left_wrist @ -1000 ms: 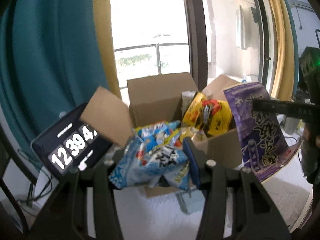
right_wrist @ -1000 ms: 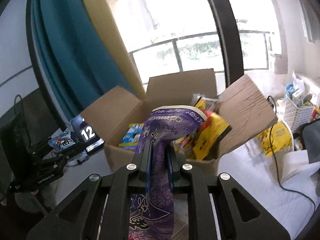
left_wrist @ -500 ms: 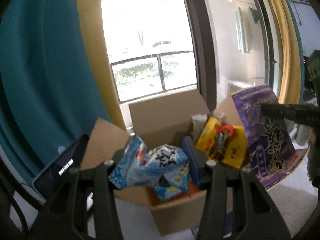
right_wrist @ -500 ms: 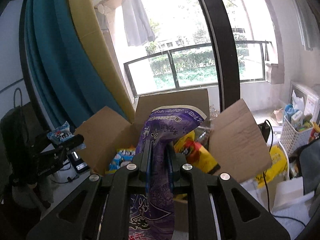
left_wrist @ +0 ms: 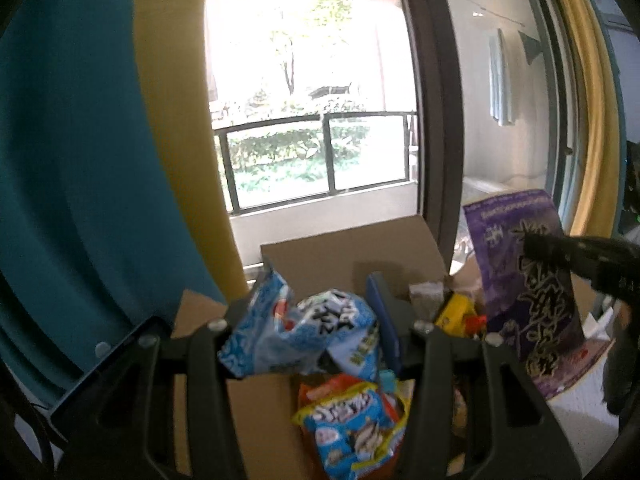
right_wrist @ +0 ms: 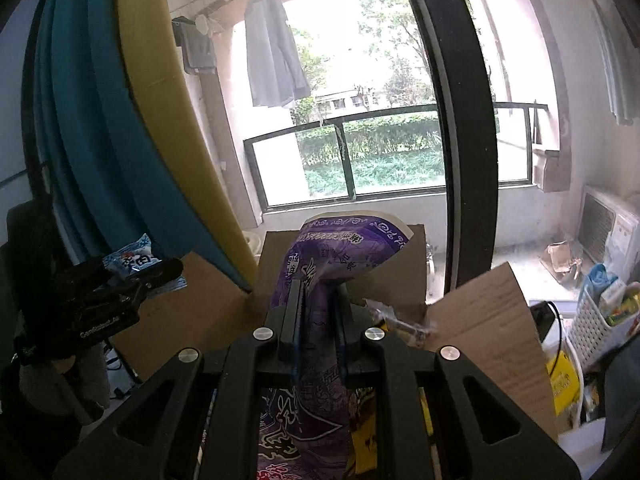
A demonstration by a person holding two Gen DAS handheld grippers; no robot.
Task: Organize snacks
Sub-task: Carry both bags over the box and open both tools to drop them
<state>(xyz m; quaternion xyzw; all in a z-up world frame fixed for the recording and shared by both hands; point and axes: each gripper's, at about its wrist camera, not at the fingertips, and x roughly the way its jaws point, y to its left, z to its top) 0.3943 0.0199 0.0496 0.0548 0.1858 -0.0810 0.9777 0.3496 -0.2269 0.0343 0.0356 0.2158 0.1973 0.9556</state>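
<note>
Snacks in both your grippers, both held over the open cardboard box point(left_wrist: 352, 252). Your left gripper point(left_wrist: 316, 332) is clamped on a crumpled blue-and-white snack bag point(left_wrist: 304, 336), pinched between its two fingers, sitting above the box's near wall. Below it, inside the box, lies a blue and yellow snack pack point(left_wrist: 352, 424) on something orange. Further back in the box you can see yellow packets point(left_wrist: 456, 314), partly hidden.

Your right gripper point(right_wrist: 316, 300) is squeezed tight on a tall purple snack bag point(right_wrist: 340, 248); the bag stands upright between the fingers, top edge curled over, lower part hanging down past the gripper body. From the left wrist view that same purple bag hangs at the box's right side, with the right gripper's dark finger across it.

Box flaps are spread open: one left, one right point(right_wrist: 492, 320), one at the back. Behind the box: window with railing point(right_wrist: 360, 160), teal curtain point(left_wrist: 80, 160). White basket point(right_wrist: 600, 320) with items sits off to the right.
</note>
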